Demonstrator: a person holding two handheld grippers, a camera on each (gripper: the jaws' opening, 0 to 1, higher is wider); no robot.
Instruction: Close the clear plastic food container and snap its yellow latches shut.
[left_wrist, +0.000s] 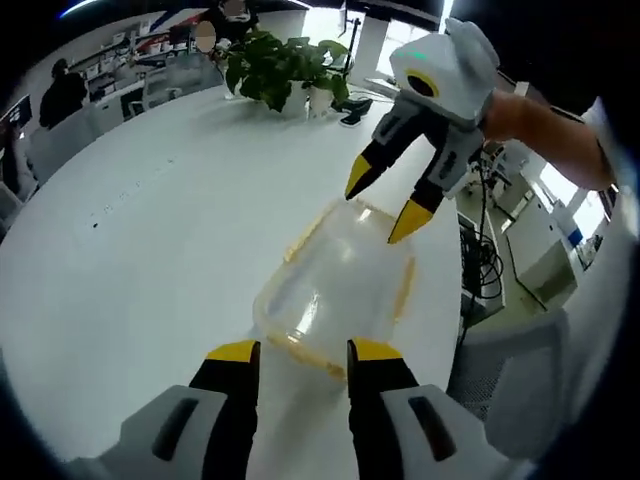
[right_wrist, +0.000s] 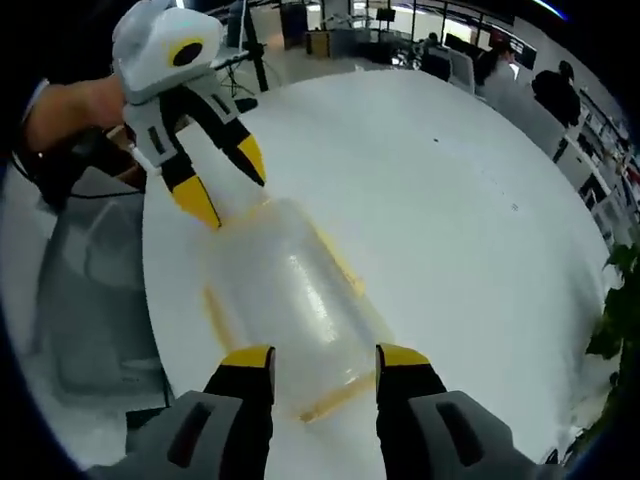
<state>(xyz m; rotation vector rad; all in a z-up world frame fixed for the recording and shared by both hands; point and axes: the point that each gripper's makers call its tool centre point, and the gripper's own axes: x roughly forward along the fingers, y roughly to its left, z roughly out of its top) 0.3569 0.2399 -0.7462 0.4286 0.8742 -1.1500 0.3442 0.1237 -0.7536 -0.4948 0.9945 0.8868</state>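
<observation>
A clear plastic food container with yellow latches lies on the white table, lid on. In the left gripper view my left gripper stands open at the container's near end, fingertips just short of its yellow latch. My right gripper hangs open over the far end, a hand holding it. From the right gripper view the same container stretches between my right gripper, open at the near end, and my left gripper, open over the far end. Long yellow latches run along its sides.
A potted green plant and a dark object stand at the table's far end. The container lies close to the table edge, beyond which are a grey chair and cables. People sit at desks in the background.
</observation>
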